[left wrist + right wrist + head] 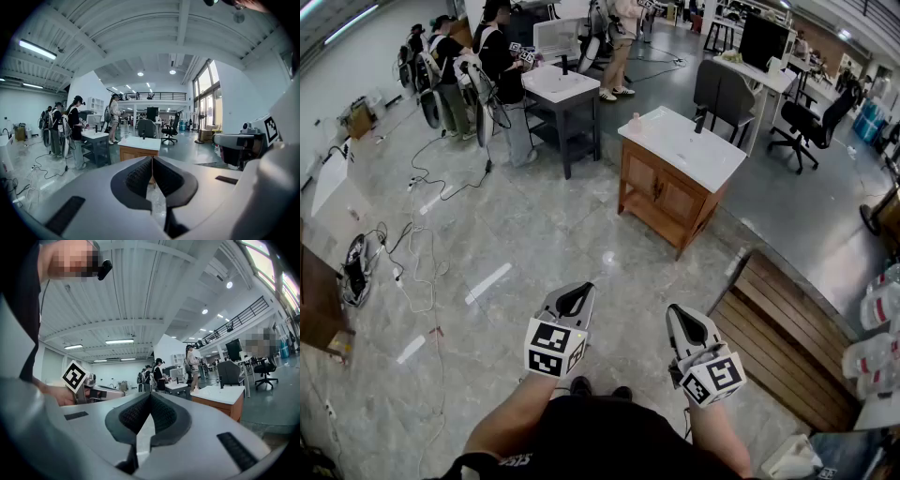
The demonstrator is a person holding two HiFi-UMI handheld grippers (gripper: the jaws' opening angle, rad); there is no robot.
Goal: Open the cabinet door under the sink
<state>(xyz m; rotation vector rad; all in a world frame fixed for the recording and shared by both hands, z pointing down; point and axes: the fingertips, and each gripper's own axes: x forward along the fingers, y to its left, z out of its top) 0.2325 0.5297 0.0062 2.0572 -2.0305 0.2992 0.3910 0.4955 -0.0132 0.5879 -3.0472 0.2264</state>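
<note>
We're on the approach step; nothing touched yet. The grey floor [534, 234] runs open between us & the wooden sink cabinet [661, 187], which stands well ahead, a bit right of centre in the head view. It has a white counter [684, 150] on top & a dark faucet [700, 119] near the back edge. Its two doors [680, 200] face us at an angle, both shut as far as we can tell; handles are too small to make out. A few cables [422, 272] lie off to the left, not in our path.

The left tool [579, 291] & right tool [680, 314] are held out in front of us, well apart from the cabinet. Each is clenched on nothing: pads meet w/ no gap in both gripper views.

Next, as we judge it: walk up to the cabinet, get low, release one tool's jaws, find a handle or door edge, nip it & swing the door out.
</note>
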